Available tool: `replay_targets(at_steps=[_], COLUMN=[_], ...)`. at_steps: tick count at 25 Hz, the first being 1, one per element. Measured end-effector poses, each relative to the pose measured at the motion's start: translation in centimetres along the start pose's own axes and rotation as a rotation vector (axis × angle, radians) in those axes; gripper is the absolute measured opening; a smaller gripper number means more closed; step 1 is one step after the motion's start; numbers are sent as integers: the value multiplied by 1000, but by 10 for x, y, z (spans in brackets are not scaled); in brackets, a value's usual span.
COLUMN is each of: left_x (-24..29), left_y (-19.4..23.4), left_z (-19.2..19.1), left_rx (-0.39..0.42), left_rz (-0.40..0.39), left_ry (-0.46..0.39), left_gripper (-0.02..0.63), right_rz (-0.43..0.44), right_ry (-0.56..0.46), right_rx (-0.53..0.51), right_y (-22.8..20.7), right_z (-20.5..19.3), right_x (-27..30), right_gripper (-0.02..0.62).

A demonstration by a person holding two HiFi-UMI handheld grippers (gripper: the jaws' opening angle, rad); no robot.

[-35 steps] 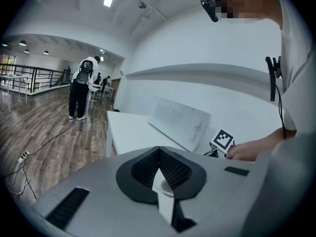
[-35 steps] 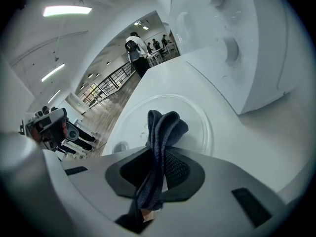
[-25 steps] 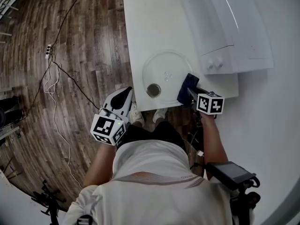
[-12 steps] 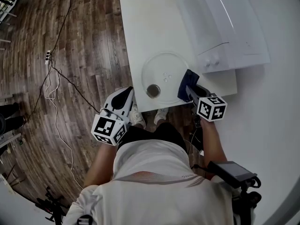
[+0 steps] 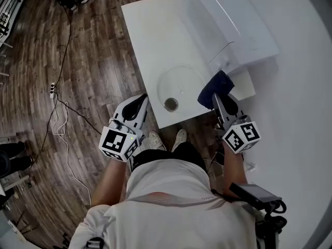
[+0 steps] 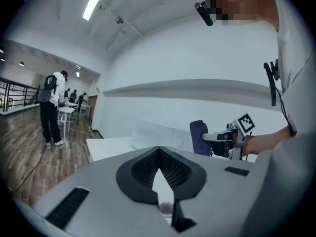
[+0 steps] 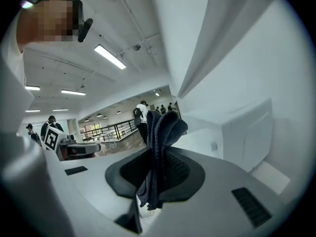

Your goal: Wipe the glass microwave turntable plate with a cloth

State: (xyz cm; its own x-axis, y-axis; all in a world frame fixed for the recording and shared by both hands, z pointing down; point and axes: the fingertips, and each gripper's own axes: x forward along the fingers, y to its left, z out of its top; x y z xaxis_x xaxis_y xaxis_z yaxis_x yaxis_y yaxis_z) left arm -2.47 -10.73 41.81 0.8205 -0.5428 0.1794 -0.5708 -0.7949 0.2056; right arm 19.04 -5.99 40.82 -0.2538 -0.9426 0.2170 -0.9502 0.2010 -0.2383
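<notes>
The right hand-held gripper (image 5: 215, 96) pinches a dark cloth (image 5: 211, 86) beside the glass plate (image 5: 179, 82); the left hand-held gripper (image 5: 141, 101) is closed, empty.

A: What's carrying it all?

B: A white counter (image 5: 150, 40), standing on a dark wooden floor (image 5: 88, 56).

A: And on it?

B: A round glass plate (image 5: 179, 82) lies flat near the front edge. A white microwave (image 5: 233, 19) sits at the far right, just beside the plate.

A: Anything on the floor?

B: A thin cable (image 5: 59, 113) trails in loops to the left, well apart from the counter.
</notes>
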Motion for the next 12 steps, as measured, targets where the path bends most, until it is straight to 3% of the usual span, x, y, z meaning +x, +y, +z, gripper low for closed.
replay_targets(at_steps=[12], left_x=[-31], left_y=[-15], left_z=[50], left_rx=[38], left_rz=[31], left_ry=[-103], left_gripper=[11], right_rz=[-4], right_ry=[-88], right_rx=[-35], right_y=[24], right_z=[31], right_x=[-53], right_gripper=[61])
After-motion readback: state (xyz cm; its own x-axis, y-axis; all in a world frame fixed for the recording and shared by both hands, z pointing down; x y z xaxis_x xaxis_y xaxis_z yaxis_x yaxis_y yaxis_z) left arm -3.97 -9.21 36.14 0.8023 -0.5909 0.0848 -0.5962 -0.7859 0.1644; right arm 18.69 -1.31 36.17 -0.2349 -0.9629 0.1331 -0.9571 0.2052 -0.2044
